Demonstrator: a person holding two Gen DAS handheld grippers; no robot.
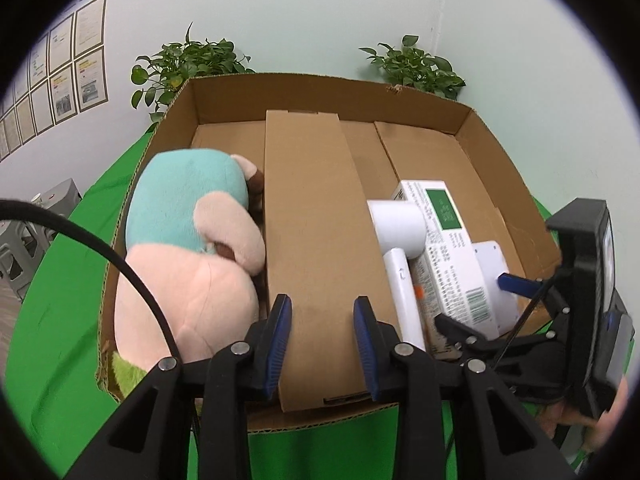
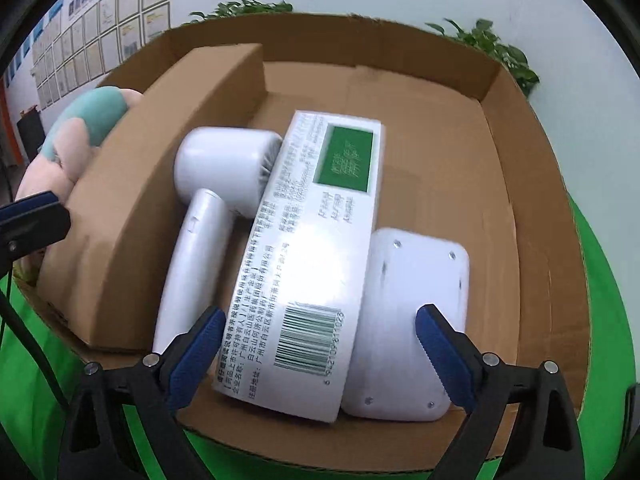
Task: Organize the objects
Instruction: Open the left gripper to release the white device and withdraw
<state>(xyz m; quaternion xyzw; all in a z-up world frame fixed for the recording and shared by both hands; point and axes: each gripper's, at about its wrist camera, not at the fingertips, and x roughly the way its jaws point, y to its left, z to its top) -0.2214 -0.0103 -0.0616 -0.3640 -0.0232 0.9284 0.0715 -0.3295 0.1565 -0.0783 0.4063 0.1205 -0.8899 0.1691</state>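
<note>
Right wrist view: the right gripper (image 2: 320, 314) hangs released, its fingers spread wide to either side of the near end of the white carton (image 2: 320, 216). The carton lies slantwise in the right compartment of the cardboard box (image 2: 532, 208), whose near wall faces the near edge of the green desk (image 2: 608, 320). If these fingers clench here, one pad could catch the white flat device (image 2: 416, 320) that the carton partly overlaps, or the handle of the hair dryer (image 2: 224, 164) touching its other side. The carton would then likely skew or drag its neighbours instead of lifting cleanly. The left gripper (image 1: 323, 302) hovers over the near end of the cardboard divider (image 1: 316, 208), fingers a narrow gap apart and grasping nothing. A push there could tilt the divider into the plush toy (image 1: 188, 248) filling the left compartment.
</note>
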